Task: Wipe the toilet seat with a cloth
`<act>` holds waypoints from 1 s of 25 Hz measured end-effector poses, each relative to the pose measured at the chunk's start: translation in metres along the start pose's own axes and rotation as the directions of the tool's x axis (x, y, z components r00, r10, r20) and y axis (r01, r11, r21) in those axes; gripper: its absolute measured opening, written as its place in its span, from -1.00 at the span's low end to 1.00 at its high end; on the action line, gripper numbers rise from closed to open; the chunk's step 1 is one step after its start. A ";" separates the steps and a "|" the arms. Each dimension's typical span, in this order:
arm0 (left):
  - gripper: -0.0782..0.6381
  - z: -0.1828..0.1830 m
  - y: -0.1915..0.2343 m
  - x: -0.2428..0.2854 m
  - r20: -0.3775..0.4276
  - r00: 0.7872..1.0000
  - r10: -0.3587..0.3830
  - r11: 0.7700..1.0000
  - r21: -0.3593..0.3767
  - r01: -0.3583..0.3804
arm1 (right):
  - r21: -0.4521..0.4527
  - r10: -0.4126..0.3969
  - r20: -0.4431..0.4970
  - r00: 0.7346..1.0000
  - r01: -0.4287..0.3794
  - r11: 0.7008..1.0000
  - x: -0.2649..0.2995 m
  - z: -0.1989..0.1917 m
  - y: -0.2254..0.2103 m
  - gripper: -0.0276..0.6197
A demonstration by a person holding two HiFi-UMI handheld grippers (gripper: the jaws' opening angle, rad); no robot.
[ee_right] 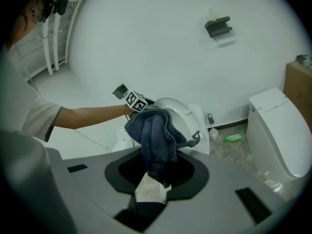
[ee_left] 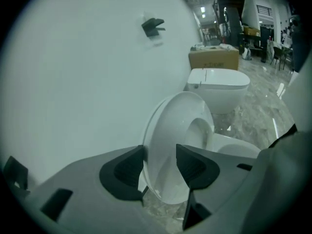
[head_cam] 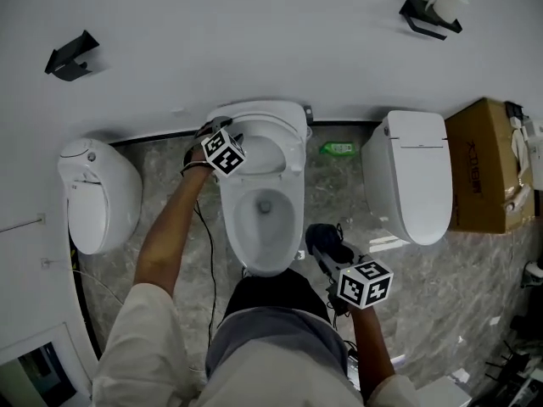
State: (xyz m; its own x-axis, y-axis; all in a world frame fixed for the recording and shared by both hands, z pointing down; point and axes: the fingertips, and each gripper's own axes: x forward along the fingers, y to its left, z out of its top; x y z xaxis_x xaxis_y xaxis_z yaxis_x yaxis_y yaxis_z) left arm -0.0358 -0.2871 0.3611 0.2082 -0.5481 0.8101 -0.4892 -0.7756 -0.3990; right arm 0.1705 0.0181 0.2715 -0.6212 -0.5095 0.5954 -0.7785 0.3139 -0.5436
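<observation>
The middle toilet point(head_cam: 265, 219) has its seat point(head_cam: 284, 142) and lid tipped up against the white wall. My left gripper point(head_cam: 222, 132) is at the left edge of the raised seat. In the left gripper view its jaws point(ee_left: 158, 168) stand open, and the upright seat point(ee_left: 170, 135) shows in the gap just beyond the pads, not pressed by them. My right gripper point(head_cam: 322, 242) hangs to the right of the bowl's front. It is shut on a bunched blue-grey cloth point(ee_right: 155, 133) that sticks out past the jaws point(ee_right: 156, 168).
A second toilet point(head_cam: 97, 193) stands at the left and a closed one point(head_cam: 416, 176) at the right, next to a cardboard box point(head_cam: 479, 164). A green bottle point(head_cam: 339, 148) lies on the marble floor by the wall. Black brackets point(head_cam: 72, 55) hang on the wall.
</observation>
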 end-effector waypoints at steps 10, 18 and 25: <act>-0.25 0.001 -0.022 -0.032 0.043 0.999 -0.006 0.994 -0.105 0.010 | -0.079 0.014 0.026 1.000 -0.011 0.997 0.007 0.016 0.047 -0.62; -0.27 -0.011 -0.059 -0.067 0.095 0.995 0.035 0.988 -0.156 -0.020 | -0.097 -0.064 0.088 0.994 0.072 0.993 -0.002 0.017 0.073 -0.62; -0.43 -0.029 -0.091 -0.094 0.136 0.989 0.060 0.984 -0.175 -0.035 | -0.169 -0.148 0.093 0.985 0.163 0.972 0.002 -0.003 0.096 -0.62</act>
State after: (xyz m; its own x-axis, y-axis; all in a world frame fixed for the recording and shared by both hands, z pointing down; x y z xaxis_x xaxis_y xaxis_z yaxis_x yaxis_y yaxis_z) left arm -0.0351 -0.1557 0.3339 0.2921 -0.6309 0.7188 -0.6366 -0.6892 -0.3462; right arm 0.0939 0.0498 0.2225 -0.4877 -0.6227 0.6119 -0.8729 0.3579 -0.3315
